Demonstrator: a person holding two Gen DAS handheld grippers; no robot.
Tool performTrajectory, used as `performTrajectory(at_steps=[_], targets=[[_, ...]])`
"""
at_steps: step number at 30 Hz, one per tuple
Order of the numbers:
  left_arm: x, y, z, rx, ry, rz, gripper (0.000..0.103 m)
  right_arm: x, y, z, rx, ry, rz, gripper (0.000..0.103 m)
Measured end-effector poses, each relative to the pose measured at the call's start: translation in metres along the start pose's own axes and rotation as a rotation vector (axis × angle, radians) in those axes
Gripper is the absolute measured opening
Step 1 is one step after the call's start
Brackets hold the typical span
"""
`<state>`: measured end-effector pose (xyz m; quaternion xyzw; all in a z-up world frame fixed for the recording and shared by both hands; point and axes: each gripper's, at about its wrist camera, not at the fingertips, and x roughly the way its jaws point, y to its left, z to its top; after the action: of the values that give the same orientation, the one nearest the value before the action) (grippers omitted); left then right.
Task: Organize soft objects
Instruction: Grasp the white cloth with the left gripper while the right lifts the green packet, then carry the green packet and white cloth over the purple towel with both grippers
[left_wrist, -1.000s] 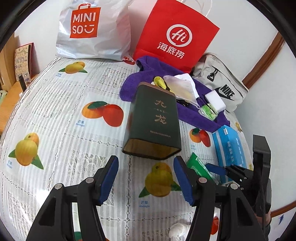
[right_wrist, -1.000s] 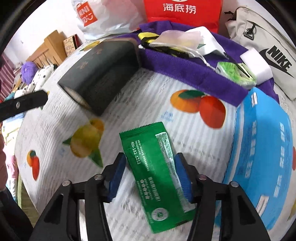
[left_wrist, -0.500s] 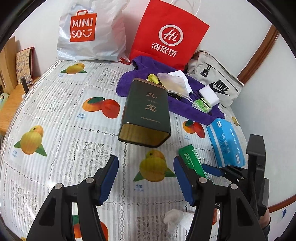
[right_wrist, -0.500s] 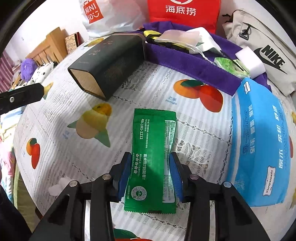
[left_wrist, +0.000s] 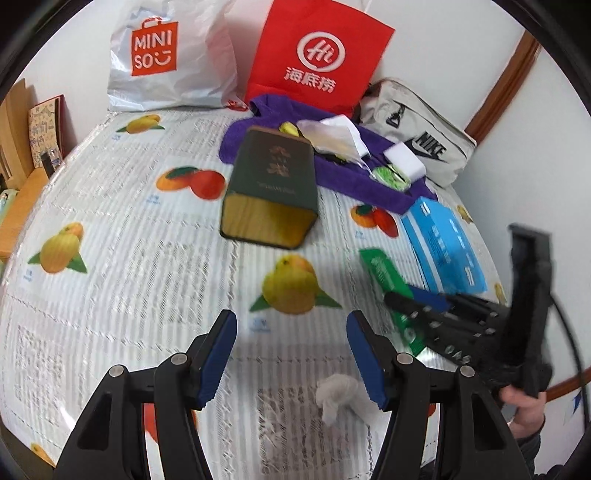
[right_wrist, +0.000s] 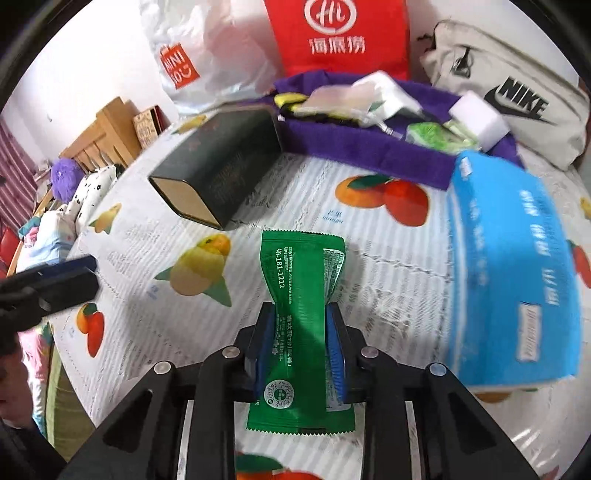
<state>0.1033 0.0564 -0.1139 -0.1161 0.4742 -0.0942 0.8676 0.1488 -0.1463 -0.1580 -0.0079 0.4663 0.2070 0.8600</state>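
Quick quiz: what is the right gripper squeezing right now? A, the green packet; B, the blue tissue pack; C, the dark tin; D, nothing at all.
A: in the right wrist view the right gripper has both pads pressed against the green packet, pinching its middle narrow, while the blue tissue pack and dark tin lie apart on the bedspread.

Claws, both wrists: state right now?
Left claw: open, holding nothing.
Right claw: closed on the green packet, pinched at its middle.
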Motion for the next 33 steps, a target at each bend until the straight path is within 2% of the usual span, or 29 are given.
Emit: performTrajectory(at_steps=[9,12,15,19,21,22,23,24,26,29,33], targets=[[0.029,-0.026,-0.034,0.049,0.099,-0.063,0.063,-0.053,0.0,-0.023,0.01,-0.089,-0.023,0.028],[0.038,-0.038,-0.043,0.085,0.117,-0.049,0.063,-0.068,-0.006,-0.033,0.024,-0.119,-0.027,0.028],[0.04,-0.048,-0.053,0.149,0.062,-0.009,0.065,-0.077,-0.013,-0.044,0.043,-0.131,-0.037,0.028],[0.042,-0.058,-0.061,0.208,0.027,0.06,0.065,-0.081,-0.025,-0.057,0.073,-0.129,-0.046,0.028],[0.043,-0.061,-0.062,0.233,0.019,0.096,0.061,-0.082,-0.029,-0.06,0.083,-0.131,-0.044,0.028],[0.043,-0.064,-0.064,0.256,0.012,0.127,0.054,-0.084,-0.03,-0.061,0.088,-0.134,-0.045,0.028],[0.043,-0.066,-0.065,0.273,0.01,0.145,0.052,-0.085,-0.031,-0.061,0.089,-0.135,-0.045,0.028],[0.042,-0.066,-0.064,0.274,0.01,0.144,0.05,-0.085,-0.032,-0.061,0.088,-0.136,-0.044,0.028],[0.041,-0.065,-0.061,0.259,0.013,0.129,0.036,-0.087,-0.032,-0.061,0.085,-0.141,-0.042,0.028],[0.041,-0.063,-0.058,0.24,0.02,0.117,0.031,-0.088,-0.03,-0.06,0.075,-0.144,-0.036,0.028],[0.042,-0.063,-0.058,0.241,0.013,0.113,0.03,-0.085,-0.029,-0.06,0.074,-0.142,-0.033,0.028]])
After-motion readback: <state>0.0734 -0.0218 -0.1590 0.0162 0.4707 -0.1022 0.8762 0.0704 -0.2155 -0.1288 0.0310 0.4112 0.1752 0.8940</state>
